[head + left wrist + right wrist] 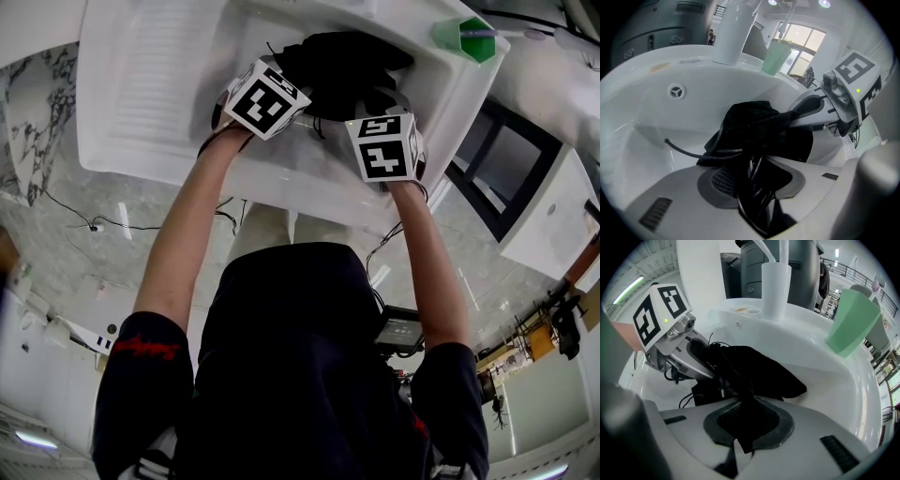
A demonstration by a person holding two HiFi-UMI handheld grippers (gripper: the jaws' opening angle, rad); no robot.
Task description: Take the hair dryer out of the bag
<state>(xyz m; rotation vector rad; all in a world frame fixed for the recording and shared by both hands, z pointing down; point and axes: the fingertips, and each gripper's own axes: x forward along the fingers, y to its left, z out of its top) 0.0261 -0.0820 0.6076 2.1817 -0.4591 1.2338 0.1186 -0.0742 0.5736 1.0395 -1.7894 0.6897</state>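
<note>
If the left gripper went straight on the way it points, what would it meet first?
The left gripper already has black cord loops pinched between its jaws. Straight on, it would run into the black bag right behind them, and probably the sink wall only after that.

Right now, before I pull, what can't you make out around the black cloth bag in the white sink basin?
- Hair dryer: in no view; the black cloth bag covers whatever is inside.
- Left gripper grip: left gripper view, a glossy black bundle fills the gap; pressed or loose, unclear.
- Bag mouth: both gripper views, lost in dark folds.
- Jaws in the head view: hidden behind the marker cubes.
</note>
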